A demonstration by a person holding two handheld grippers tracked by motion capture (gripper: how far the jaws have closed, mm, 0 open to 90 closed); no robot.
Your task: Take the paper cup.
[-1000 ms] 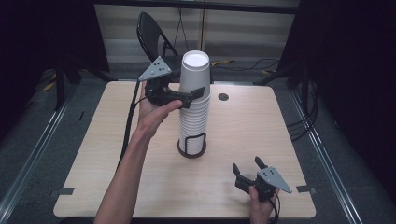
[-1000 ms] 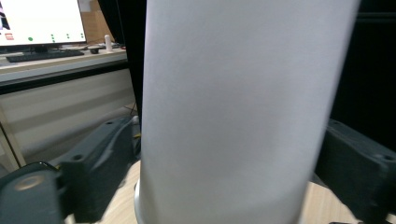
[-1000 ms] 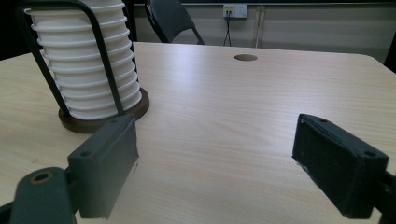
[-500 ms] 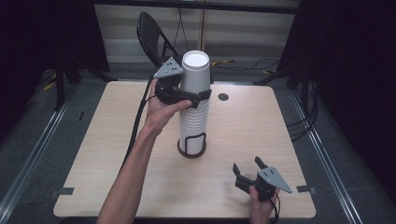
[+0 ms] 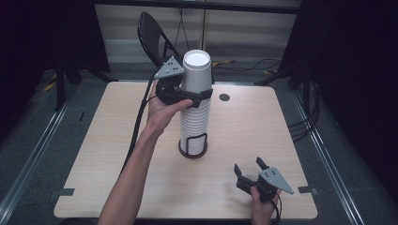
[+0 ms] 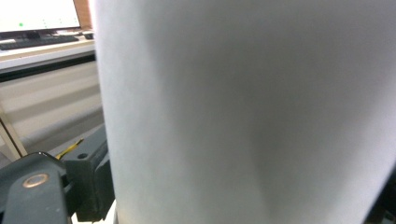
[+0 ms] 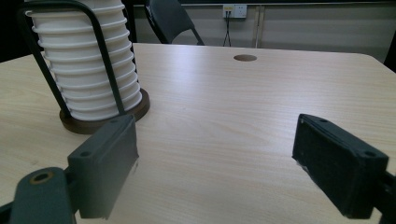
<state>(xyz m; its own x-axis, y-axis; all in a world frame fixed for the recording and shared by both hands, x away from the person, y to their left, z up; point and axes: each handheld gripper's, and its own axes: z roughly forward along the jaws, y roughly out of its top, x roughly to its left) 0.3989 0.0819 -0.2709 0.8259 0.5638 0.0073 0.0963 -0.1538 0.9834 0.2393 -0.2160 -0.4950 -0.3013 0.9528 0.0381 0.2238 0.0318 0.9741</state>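
Left tool (image 5: 199, 96) is clamped around the top cup (image 5: 195, 70) of a tall stack of white paper cups (image 5: 194, 119), its black jaws pressing the cup wall from either side, with the grey three-cornered plate riding above the person's left hand (image 5: 162, 112). In the left gripper view the cup (image 6: 243, 112) sits right against the lens as a plain, smooth, matte white wall with soft grey shading; no print, logo or lettering can be read on it. The stack stands upright near the middle of the counter (image 5: 94, 159), in a holder (image 5: 193, 145) made of a round dark brown base and thin black wire uprights; the top cup rises well above the holder's wires, mouth up, its rolled rim a clean white circle. From the right gripper view the lower cups (image 7: 86, 70) show as a tight column of stacked white rims, ridged like ribs, behind a black wire loop on the dark base (image 7: 105, 119). Right tool (image 5: 251, 172) rests low near the front right part of the counter, held by the right hand (image 5: 261, 208), well apart from the stack, its jaws spread wide with nothing between them. The counter is pale wood grain with a small round dark hole (image 5: 224, 97) near its far edge. No writing is legible on the counter or the tools.
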